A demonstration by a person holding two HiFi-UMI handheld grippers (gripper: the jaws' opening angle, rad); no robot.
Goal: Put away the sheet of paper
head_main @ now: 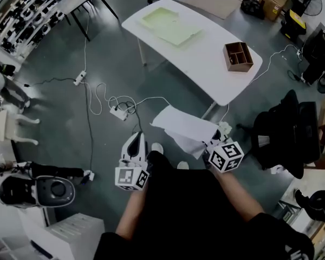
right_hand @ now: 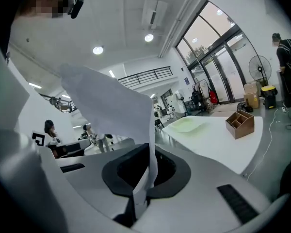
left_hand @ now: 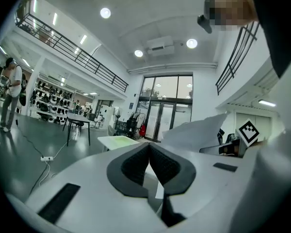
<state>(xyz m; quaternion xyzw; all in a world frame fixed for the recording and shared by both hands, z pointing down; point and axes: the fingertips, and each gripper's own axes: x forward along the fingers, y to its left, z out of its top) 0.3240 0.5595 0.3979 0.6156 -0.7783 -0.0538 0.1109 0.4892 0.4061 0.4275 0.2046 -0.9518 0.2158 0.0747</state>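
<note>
Paper sheet clamped in R gripper jaws, rising above.

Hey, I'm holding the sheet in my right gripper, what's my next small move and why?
Probably step toward the white table. The right gripper is shut on the sheet of paper, but the table, with its pale green tray, stands some way ahead, seemingly out of reach.

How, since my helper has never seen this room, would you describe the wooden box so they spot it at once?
Find the long white table on the grey floor. Near its right end in the head view stands the wooden box, apart from the flat pale green tray at the other end. It is the table's only brown thing, open-topped with dividers inside.
</note>
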